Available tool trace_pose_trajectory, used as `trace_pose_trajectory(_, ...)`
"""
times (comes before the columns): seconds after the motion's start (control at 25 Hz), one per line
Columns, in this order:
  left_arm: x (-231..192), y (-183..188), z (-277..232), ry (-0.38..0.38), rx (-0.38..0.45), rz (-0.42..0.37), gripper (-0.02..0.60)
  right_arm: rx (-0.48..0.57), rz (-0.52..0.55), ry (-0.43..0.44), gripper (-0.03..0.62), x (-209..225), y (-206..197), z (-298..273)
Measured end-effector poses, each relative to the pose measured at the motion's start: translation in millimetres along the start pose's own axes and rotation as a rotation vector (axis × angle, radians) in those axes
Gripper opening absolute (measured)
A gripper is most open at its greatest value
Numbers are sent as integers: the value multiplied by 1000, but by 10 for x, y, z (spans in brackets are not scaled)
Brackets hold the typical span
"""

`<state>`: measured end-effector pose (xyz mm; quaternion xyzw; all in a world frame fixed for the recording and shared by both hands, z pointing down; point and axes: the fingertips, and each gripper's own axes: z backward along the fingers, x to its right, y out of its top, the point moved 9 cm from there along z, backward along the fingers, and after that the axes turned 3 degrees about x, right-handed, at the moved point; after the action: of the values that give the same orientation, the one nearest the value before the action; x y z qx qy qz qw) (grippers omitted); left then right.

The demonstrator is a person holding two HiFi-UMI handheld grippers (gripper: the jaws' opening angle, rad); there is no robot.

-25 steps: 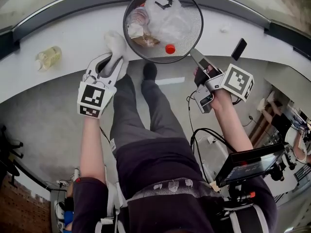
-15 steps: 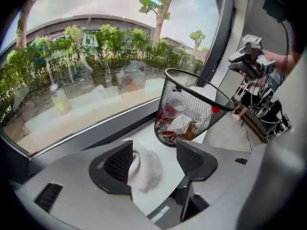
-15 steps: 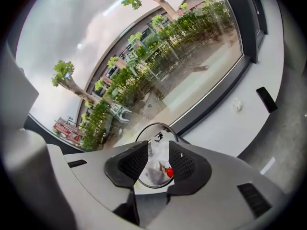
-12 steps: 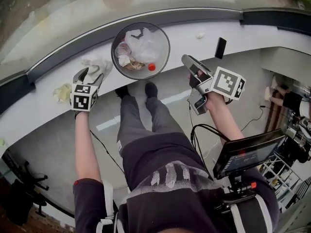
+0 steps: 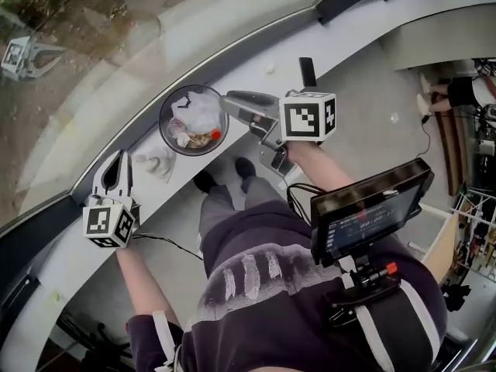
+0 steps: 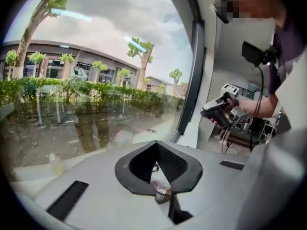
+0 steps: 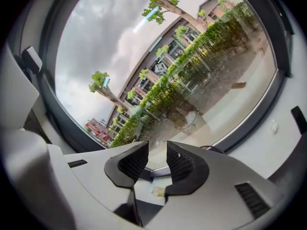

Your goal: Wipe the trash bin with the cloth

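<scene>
The round wire-mesh trash bin (image 5: 177,103), with a plastic bag and scraps inside, stands on the white window ledge (image 5: 256,76). The white cloth (image 5: 157,162) lies crumpled on the ledge just left of the bin, held by nothing. My left gripper (image 5: 121,156) is raised left of the cloth and apart from it; its jaws have just been closing and now meet at the tips (image 6: 156,143) with nothing between them. My right gripper (image 5: 231,102) hovers at the bin's right rim, open and empty (image 7: 157,161). It also shows in the left gripper view (image 6: 218,112).
A black phone (image 5: 308,71) and a small white scrap (image 5: 270,69) lie on the ledge right of the bin. A large window runs behind the ledge. A monitor (image 5: 370,215) hangs at my chest.
The left gripper let go of the cloth on the ledge, then rose and shut empty. The right gripper rose, still open, to the bin's right rim. The head view swung.
</scene>
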<state>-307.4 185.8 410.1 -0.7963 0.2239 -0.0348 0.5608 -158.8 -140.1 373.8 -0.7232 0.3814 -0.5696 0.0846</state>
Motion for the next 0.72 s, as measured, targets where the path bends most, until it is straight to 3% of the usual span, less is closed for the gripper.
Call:
trace_pose_trajectory(0.04,86,187,35,-42,35,-7,-3,20,18,34,117,-95,51,48)
trace_pose_trajectory(0.16,378,675,141,-149,106,-80,-3,86,90,117,112,-384,149,219)
trace_pose_trajectory(0.24,521,902,196,-181,137,-144,-3,133,138,151,6,-547,193,331)
trace_pose_trajectory(0.48,713,1095,41,-292,193,-196,-3,218,189,238,-2,-648,215,497)
trace_pose_trajectory(0.6,1056,1291,80,-326,187,-257,-3,292,178,318,-2,-703,205,777)
trace_pose_trajectory(0.72,1364,1465,201,-304,190,-303,-3,337,210,386,-2,-778,230,1040)
